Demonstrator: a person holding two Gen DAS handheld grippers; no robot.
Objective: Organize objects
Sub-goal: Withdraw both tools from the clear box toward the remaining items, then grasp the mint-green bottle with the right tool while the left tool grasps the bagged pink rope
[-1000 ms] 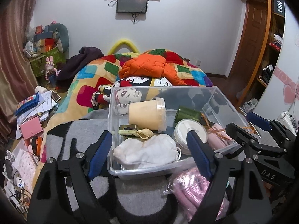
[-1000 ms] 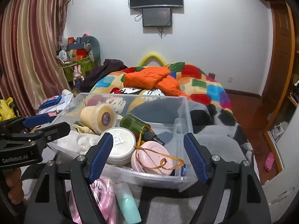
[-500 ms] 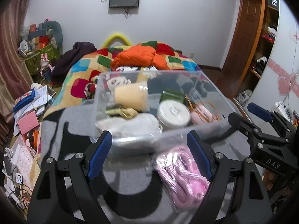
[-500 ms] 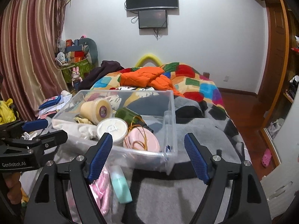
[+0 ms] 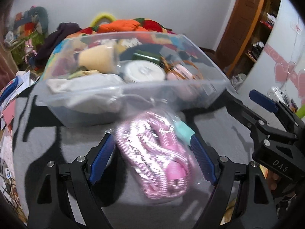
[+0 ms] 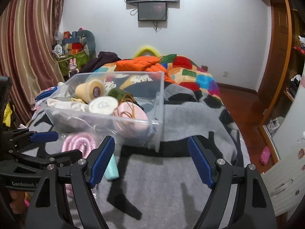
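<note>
Landmark: the clear plastic bin (image 6: 152, 112) on the grey blanket (image 6: 190, 126) is what you place everything else against.
Bin contents: a cream cup (image 6: 89, 91) lies on its side at the far left; a white round lid (image 6: 103, 106) sits in the middle; a dark green bottle (image 6: 117, 94) lies behind that lid; a pink round case (image 6: 131, 112) wound with orange cord fills the near right corner; pale cloth (image 5: 83, 89) is bunched in the near left part.
Pink coiled rope in a clear bag (image 5: 156, 152): it lies on the blanket just in front of the bin's near wall, outside the bin.
Teal tube (image 6: 112, 168): it lies on the blanket in front of the bin, just beside the bagged rope, on its right.
Your left gripper (image 5: 152, 160): its jaws are spread wide, and the bagged rope sits between them; motion blur keeps you from telling whether either blue pad (image 5: 101, 158) touches the bag.
Your right gripper (image 6: 152, 160): its jaws are spread wide over bare blanket in front of the bin's near right corner, with nothing between them; the teal tube shows just behind its left pad (image 6: 103, 160).
Behind the bin: a patchwork quilt (image 6: 192, 72) and an orange padded jacket (image 6: 141, 64) are piled on the bed.
</note>
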